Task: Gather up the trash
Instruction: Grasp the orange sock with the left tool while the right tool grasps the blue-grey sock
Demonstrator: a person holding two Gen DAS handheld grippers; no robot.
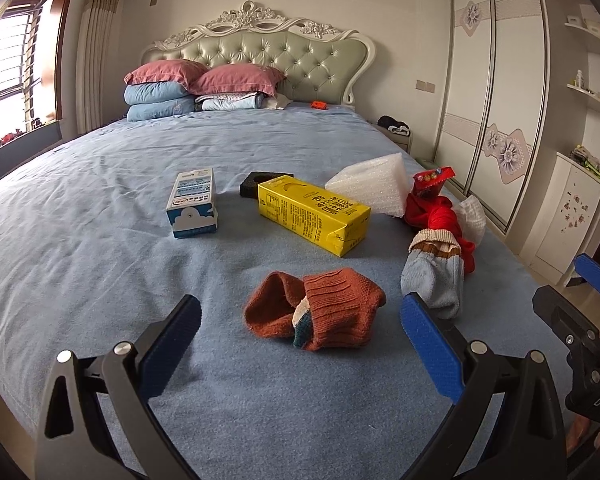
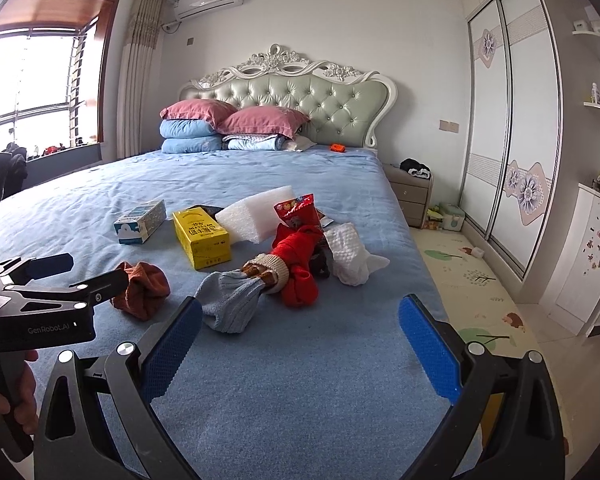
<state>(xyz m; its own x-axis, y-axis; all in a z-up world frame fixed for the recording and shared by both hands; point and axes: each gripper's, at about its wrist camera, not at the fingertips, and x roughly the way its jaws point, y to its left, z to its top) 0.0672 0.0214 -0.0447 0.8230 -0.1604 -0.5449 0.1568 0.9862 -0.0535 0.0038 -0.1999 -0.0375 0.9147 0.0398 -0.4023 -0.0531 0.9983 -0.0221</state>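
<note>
Two cartons, the yellow carton [image 1: 314, 213] and blue-white carton [image 1: 193, 203], lie mid-bed [image 1: 100, 200], judged light, stiff, best gripped across narrow sides; left gripper [image 1: 300, 344] and right gripper [image 2: 300, 344] jaws spread, empty.

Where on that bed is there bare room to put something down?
The blue sheet is bare left of the blue-and-white carton, and from the pile back to the pillows. It is crowded where the yellow carton, white foam, red sock, grey sock and rust sock cluster.
</note>
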